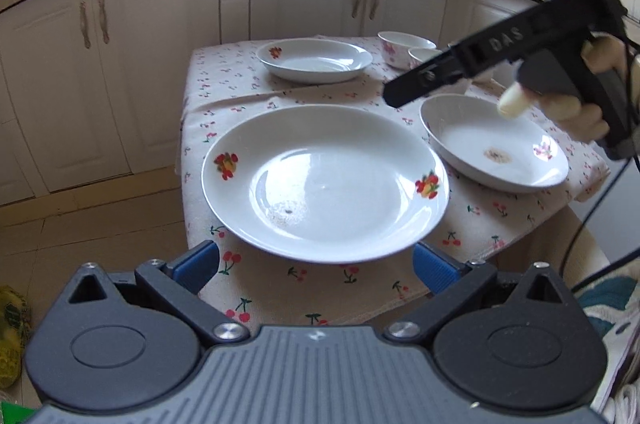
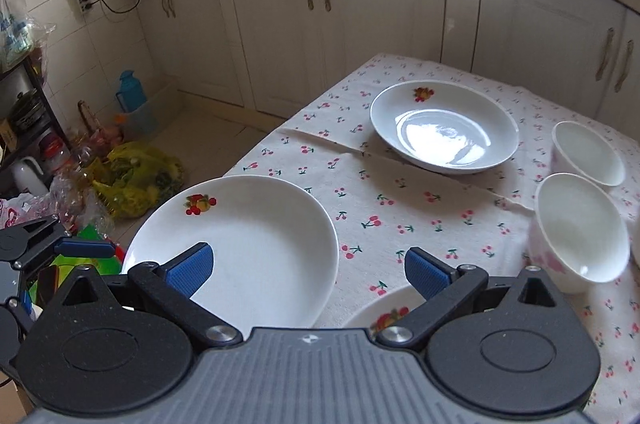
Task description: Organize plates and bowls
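Note:
A large white plate with fruit prints (image 1: 324,180) lies at the near left of the cherry-print table; it also shows in the right wrist view (image 2: 248,248). My left gripper (image 1: 316,270) is open, just short of its near rim. A second plate (image 1: 314,58) (image 2: 444,126) lies at the far side. A third plate (image 1: 496,144) lies at the right, under my right gripper (image 1: 394,96); its rim shows in the right wrist view (image 2: 384,308). My right gripper (image 2: 308,270) is open and empty above the table. Two white bowls (image 1: 400,46) (image 2: 576,228) (image 2: 588,152) stand at the far right.
White kitchen cabinets (image 1: 132,56) stand close behind the table. Bags and bottles clutter the floor (image 2: 132,180) beside the table's left edge. The tablecloth (image 2: 404,200) has a raised fold across its middle.

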